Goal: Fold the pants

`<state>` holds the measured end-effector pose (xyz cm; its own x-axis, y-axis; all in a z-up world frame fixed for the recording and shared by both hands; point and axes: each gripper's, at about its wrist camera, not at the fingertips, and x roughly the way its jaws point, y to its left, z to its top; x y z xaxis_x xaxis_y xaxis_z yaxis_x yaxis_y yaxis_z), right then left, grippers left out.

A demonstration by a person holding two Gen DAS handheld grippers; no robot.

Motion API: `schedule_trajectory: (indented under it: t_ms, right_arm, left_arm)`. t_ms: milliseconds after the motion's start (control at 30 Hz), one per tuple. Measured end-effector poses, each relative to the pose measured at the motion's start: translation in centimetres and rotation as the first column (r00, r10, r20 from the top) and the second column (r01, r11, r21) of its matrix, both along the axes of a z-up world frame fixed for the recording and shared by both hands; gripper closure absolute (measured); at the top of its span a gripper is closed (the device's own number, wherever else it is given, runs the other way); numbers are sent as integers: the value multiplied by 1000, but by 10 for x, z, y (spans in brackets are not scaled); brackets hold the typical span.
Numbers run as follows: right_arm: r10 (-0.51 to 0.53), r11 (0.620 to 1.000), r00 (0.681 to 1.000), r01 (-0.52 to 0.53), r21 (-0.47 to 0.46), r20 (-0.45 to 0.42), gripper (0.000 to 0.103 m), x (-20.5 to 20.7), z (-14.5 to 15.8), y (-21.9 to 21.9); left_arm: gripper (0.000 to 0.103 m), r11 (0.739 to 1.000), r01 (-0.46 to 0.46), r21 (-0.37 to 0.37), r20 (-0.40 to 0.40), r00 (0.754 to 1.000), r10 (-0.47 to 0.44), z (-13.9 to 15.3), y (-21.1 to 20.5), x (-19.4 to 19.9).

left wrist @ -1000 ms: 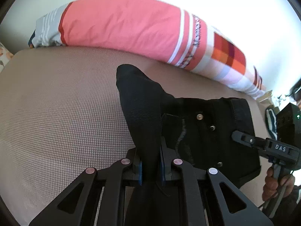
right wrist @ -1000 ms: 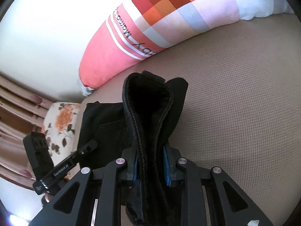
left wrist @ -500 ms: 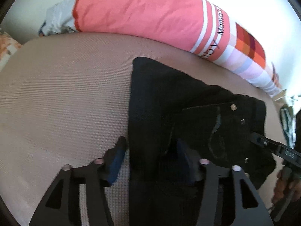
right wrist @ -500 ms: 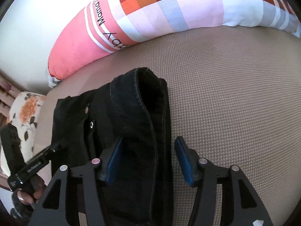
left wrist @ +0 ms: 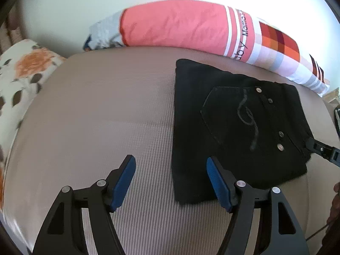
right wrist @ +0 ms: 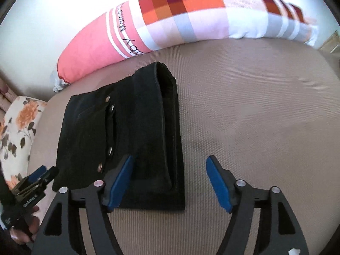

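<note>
The black pants (left wrist: 233, 127) lie folded into a flat rectangle on the beige bed surface (left wrist: 106, 116), back pocket and rivets facing up. My left gripper (left wrist: 171, 182) is open and empty, just off the fold's near left corner. In the right wrist view the folded pants (right wrist: 127, 131) lie left of centre. My right gripper (right wrist: 170, 182) is open and empty over their near right corner. The left gripper's tip shows in the right wrist view (right wrist: 40, 174), and the right gripper's tip shows in the left wrist view (left wrist: 318, 148).
A long pink and checked pillow (left wrist: 201, 27) lies along the wall behind the pants, also in the right wrist view (right wrist: 170, 21). A floral cushion (left wrist: 19, 74) sits at the left end of the bed.
Both grippers let go of the black fabric, opened and drew back. The pants now lie flat and folded on the bed.
</note>
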<state>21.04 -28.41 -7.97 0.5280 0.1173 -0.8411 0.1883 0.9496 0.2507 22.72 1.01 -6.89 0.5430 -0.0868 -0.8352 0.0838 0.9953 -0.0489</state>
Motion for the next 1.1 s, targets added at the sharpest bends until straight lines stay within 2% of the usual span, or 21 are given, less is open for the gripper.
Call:
schedule_trajectory:
  t_ms: [333, 533, 800, 1100]
  right_arm:
    - [24, 995, 997, -17, -95, 72, 31, -70, 26, 36]
    - [60, 982, 989, -35, -186, 134, 27, -98, 43, 65]
    - [142, 952, 963, -69, -299, 230, 16, -123, 66, 99]
    - [159, 955, 958, -88, -283, 239, 15, -127, 64, 106]
  left_arm:
    - [33, 996, -58, 64, 105, 993, 51, 31, 1, -84]
    - [33, 995, -80, 66, 165, 984, 69, 47, -1, -126]
    - [33, 993, -76, 86, 191, 980, 58, 51, -5, -149]
    - [33, 992, -86, 97, 200, 978, 65, 49, -6, -153]
